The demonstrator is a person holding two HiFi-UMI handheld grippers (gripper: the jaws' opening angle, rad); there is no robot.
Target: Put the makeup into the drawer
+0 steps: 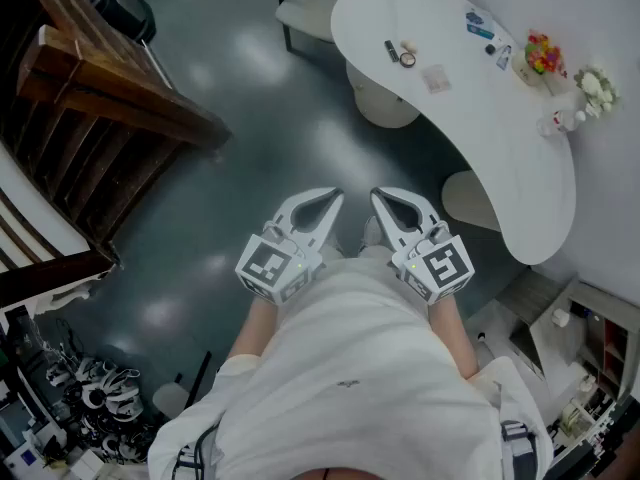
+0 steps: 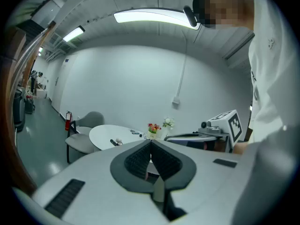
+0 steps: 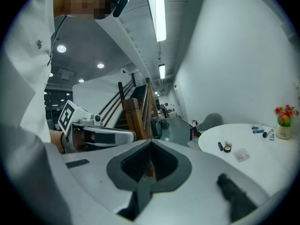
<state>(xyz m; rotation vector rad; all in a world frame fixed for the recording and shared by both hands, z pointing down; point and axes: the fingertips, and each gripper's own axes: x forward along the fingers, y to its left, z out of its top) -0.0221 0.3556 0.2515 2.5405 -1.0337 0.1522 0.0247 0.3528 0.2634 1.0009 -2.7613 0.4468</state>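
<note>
Holding both grippers in front of the torso, person stands on the dark floor (image 1: 250,138), well apart from the white curved table (image 1: 480,158).

- left gripper (image 1: 334,196): jaws together, tips meeting, nothing between them.
- right gripper (image 1: 379,196): same, jaws closed tip to tip and empty.
- the two grippers sit side by side, tips near each other, not touching.

Makeup (image 1: 407,58) is all on the table top, untouched: a dark tube (image 1: 391,49) just beside a round compact, a clear packet (image 1: 436,79) near them, and small blue items (image 1: 480,23) further along toward the flowers (image 1: 542,54).

Right gripper view shows the same tube, compact and packet on the table off to its right. A grey chair (image 1: 305,8) sits at the table's far end, and a wooden staircase (image 1: 100,88) is on the left.
</note>
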